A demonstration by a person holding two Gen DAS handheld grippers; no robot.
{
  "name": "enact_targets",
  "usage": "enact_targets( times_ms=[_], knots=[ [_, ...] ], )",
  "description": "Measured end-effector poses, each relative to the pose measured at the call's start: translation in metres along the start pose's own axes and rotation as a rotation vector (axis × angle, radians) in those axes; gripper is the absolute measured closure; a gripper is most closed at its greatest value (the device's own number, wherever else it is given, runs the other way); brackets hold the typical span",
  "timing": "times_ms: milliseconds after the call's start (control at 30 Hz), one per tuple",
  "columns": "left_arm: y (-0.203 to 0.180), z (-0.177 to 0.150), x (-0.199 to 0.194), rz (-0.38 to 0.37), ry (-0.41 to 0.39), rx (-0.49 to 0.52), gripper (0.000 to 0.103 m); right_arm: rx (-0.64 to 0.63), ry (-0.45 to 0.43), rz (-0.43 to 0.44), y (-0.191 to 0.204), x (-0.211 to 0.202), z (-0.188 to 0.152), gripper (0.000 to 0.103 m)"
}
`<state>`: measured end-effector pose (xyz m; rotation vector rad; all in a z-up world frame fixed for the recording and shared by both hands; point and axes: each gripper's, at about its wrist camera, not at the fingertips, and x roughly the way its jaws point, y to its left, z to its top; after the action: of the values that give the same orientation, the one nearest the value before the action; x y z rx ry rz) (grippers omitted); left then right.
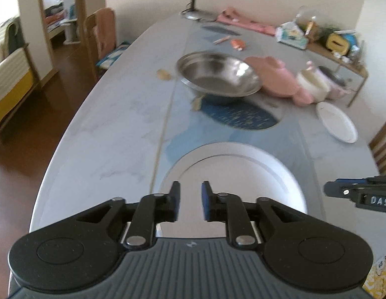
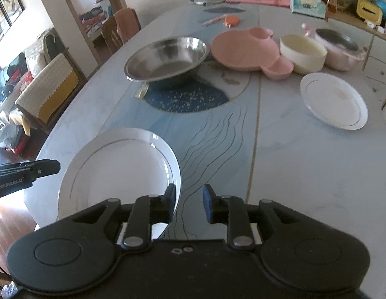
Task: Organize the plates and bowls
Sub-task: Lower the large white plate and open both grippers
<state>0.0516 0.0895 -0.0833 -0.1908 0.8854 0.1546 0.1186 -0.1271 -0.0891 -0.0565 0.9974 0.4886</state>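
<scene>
A large white plate [image 1: 232, 169] [image 2: 118, 164] lies flat at the near end of the table. My left gripper [image 1: 191, 191] hovers over its near rim, slightly open, nothing between its pads. My right gripper [image 2: 189, 194] hangs at the plate's right edge, also slightly open and empty. Each gripper shows in the other's view, the right gripper [image 1: 342, 191] at the right border and the left gripper [image 2: 43, 168] at the left. Farther back stand a steel bowl [image 2: 168, 59], a pink sectioned plate [image 2: 242, 47], a cream bowl [image 2: 302, 52] and a small white plate [image 2: 333, 101].
The marble-look table [image 2: 305, 162] carries a dark blue round mat [image 2: 185, 97] under the steel bowl, a pink lidded pot [image 2: 340, 49], a desk lamp [image 1: 193, 12], a tissue box [image 2: 307, 5] and clutter at the far end. Wooden chairs stand at the left [image 1: 100, 35] and right [image 1: 382, 147].
</scene>
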Motion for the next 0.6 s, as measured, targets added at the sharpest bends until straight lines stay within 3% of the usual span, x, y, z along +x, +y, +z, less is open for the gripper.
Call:
enact_targets(
  times_ms=[100,167,267,333,400,467,600],
  knots=[
    [-0.013,0.007,-0.007,-0.021,-0.033,0.027,0.058,-0.006,-0.027,-0.029,0.002,-0.016,-0.001,0.072],
    [-0.021,0.011,-0.011,-0.039,-0.055,0.044,0.051,-0.001,-0.044,-0.044,0.002,-0.025,-0.002,0.070],
    [-0.034,0.017,-0.015,-0.074,-0.069,0.070,0.050,0.004,-0.071,-0.070,-0.001,-0.037,-0.002,0.065],
    [-0.044,0.021,-0.017,-0.092,-0.077,0.087,0.047,0.014,-0.092,-0.084,-0.005,-0.046,-0.002,0.058],
    [-0.054,0.025,-0.018,-0.106,-0.090,0.108,0.038,0.024,-0.114,-0.097,-0.012,-0.054,0.001,0.045],
    [-0.064,0.028,-0.020,-0.124,-0.107,0.126,0.030,0.025,-0.134,-0.116,-0.019,-0.061,0.003,0.041],
    [-0.089,0.039,-0.017,-0.149,-0.118,0.167,0.029,0.040,-0.165,-0.156,-0.041,-0.072,0.012,0.034]
  ],
)
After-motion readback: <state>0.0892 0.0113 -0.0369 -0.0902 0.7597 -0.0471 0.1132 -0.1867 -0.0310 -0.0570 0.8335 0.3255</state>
